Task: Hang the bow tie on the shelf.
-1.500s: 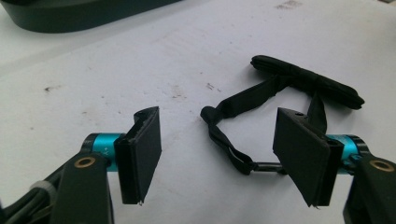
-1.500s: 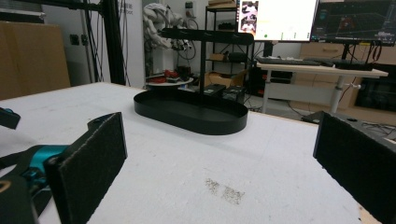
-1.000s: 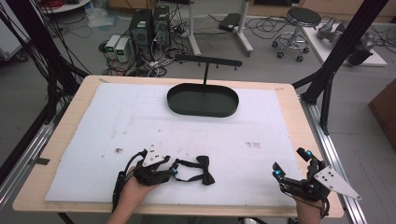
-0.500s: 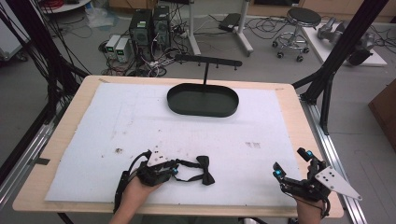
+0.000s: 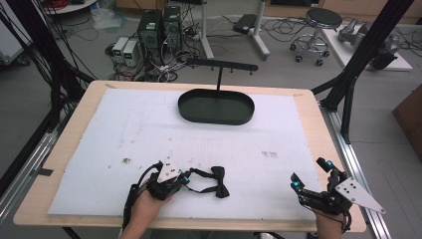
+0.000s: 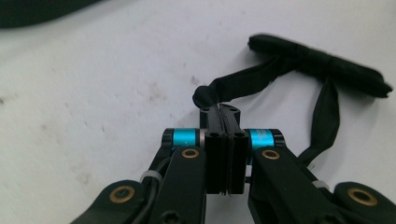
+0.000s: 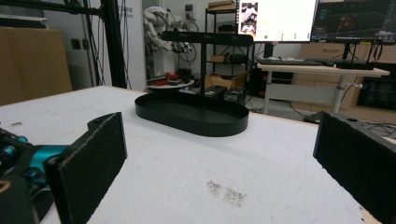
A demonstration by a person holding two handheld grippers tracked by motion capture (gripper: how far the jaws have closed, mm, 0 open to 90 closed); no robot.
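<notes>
A black bow tie [image 5: 219,182] with a thin neck strap [image 5: 199,175] lies on the white mat near the front edge. My left gripper [image 5: 186,177] lies low on the mat just left of it. Its jaws have just been closing and are now shut on the end of the strap [image 6: 233,86], with the bow [image 6: 322,65] beyond the left gripper [image 6: 219,110]. My right gripper [image 5: 308,173] rests at the front right, open, with nothing between its pads [image 7: 93,154]. In its own view the right gripper [image 7: 224,149] faces the tray.
A black oval tray [image 5: 216,122] with a T-shaped stand [image 5: 221,64] sits at the back middle of the mat, also seen as the tray [image 7: 210,126] ahead of the right gripper. Dark smudges [image 5: 269,154] mark the mat. Wooden table edges frame the mat.
The left gripper's jaws have drawn together on the bow tie's strap. Both hands have stayed where they were, and the bow tie has not shifted.
</notes>
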